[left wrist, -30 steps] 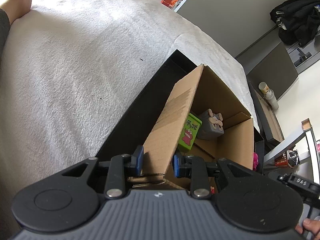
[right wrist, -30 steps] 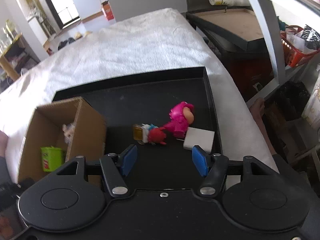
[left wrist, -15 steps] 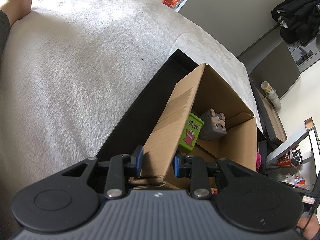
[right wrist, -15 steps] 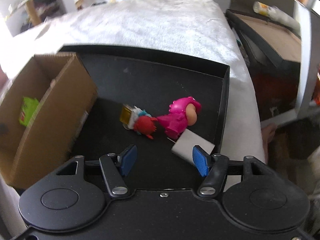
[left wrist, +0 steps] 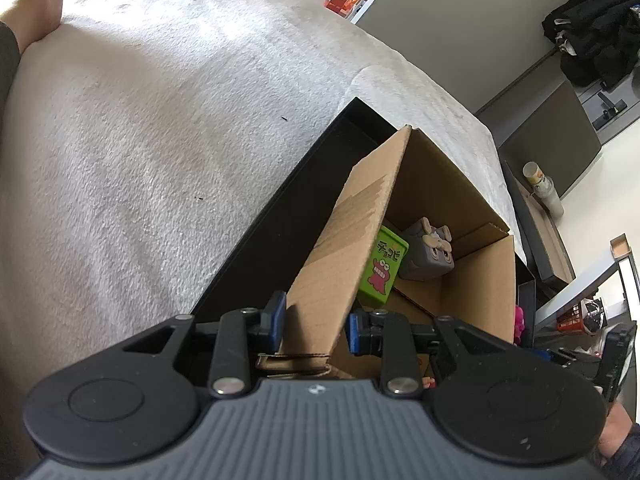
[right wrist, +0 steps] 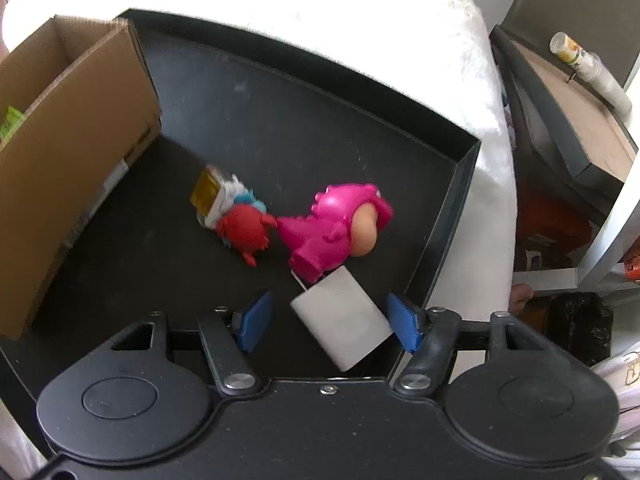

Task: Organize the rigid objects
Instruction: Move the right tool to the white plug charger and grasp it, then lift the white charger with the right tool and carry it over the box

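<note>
A cardboard box (left wrist: 476,280) stands at the left end of a black tray (right wrist: 304,120). My left gripper (left wrist: 314,322) is shut on the box's near wall, one blue pad on each side. Inside the box lie a green carton (left wrist: 382,266) and a grey cube toy (left wrist: 430,250). On the tray floor are a pink dinosaur figure (right wrist: 332,232), a red toy (right wrist: 244,230) against a small yellow-white pack (right wrist: 214,194), and a white block (right wrist: 340,320). My right gripper (right wrist: 330,324) hangs open over the white block, which sits between the pads with a gap on the left.
The tray rests on a white fleece-covered surface (left wrist: 160,120). To the right stands a dark shallow box (right wrist: 576,120) with a bottle (right wrist: 588,68) lying on it. A person's arm (left wrist: 36,8) rests at the far corner. Dark clothes (left wrist: 596,44) hang on the wall.
My right gripper has sunk toward the tray and rolled; the white block now lies between its pads. The left gripper keeps its hold on the box wall, unmoved.
</note>
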Demonstrator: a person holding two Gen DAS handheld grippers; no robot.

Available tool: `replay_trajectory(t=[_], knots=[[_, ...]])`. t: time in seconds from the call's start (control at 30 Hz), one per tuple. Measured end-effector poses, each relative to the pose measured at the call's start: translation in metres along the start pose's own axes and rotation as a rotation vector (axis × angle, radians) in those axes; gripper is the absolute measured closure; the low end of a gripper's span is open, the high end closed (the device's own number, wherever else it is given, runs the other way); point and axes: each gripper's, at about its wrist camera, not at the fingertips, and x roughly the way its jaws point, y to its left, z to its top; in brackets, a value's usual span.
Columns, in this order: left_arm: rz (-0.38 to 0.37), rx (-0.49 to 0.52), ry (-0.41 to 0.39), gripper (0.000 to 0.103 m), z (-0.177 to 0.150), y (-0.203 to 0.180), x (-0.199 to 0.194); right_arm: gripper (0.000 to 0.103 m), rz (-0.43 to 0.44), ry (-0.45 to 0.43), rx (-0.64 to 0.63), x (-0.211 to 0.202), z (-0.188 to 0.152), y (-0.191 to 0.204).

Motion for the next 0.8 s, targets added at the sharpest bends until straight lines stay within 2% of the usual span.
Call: replay_trajectory(t=[0.1, 0.13, 0.43, 0.8], knots=[[-0.001, -0.001, 0.0, 0.075, 0.0, 0.0, 0.0, 0.056, 0.035, 0.005, 0.035, -0.002, -0.006, 0.001], [-0.001, 0.0, 0.0, 0.075, 0.0, 0.0, 0.0, 0.066, 0.054, 0.011, 0.053, -0.002, -0.007, 0.0], [0.003, 0.007, -0.006, 0.075, 0.0, -0.001, -0.001, 0.067, 0.094, 0.046, 0.125, -0.019, -0.027, 0.019], [0.004, 0.011, -0.004, 0.075, -0.001, -0.002, -0.001, 0.067, 0.11, 0.015, 0.217, -0.053, -0.026, 0.028]])
